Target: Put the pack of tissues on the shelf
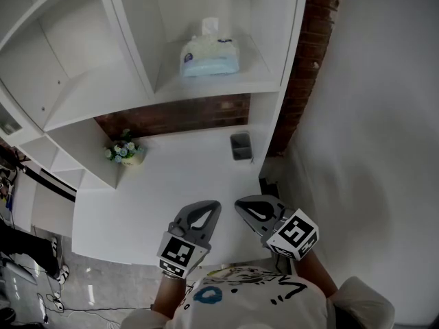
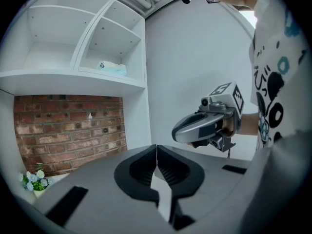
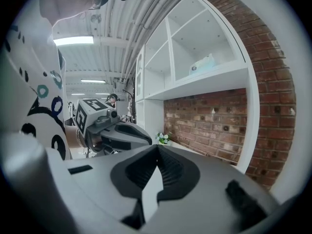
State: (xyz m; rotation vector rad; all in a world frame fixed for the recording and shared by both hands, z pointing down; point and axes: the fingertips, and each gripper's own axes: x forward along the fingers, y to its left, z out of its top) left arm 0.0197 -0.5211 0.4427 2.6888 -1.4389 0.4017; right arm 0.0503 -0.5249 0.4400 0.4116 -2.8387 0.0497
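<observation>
Stage: judged finished, or all but; the placing itself looks done.
Pack of tissues [image 1: 210, 55]: lies on the shelf [image 1: 206, 91], in the open compartment well ahead of and above both claws, touched by neither. One tissue stands up from its top.
Left claw [image 1: 213, 205]: jaws pressed together with nothing between them; it hangs over the near edge of the table [image 1: 171, 180], just beside the right claw.
Right claw [image 1: 239, 205]: jaws likewise closed tight and empty, tip angled toward the left claw's tip, the two near but apart.
Ahead of the claws: a small flower pot [image 1: 125, 151] off to the left claw's side and a little grey holder [image 1: 241, 146] ahead of the right claw, both on the table under the shelf against the brick wall [image 1: 175, 115].
Done: pack set on the shelf and let go.
Left: nothing that these views show; whether the pack sits far enough back from the shelf edge is a judgement, and it looks settled.
</observation>
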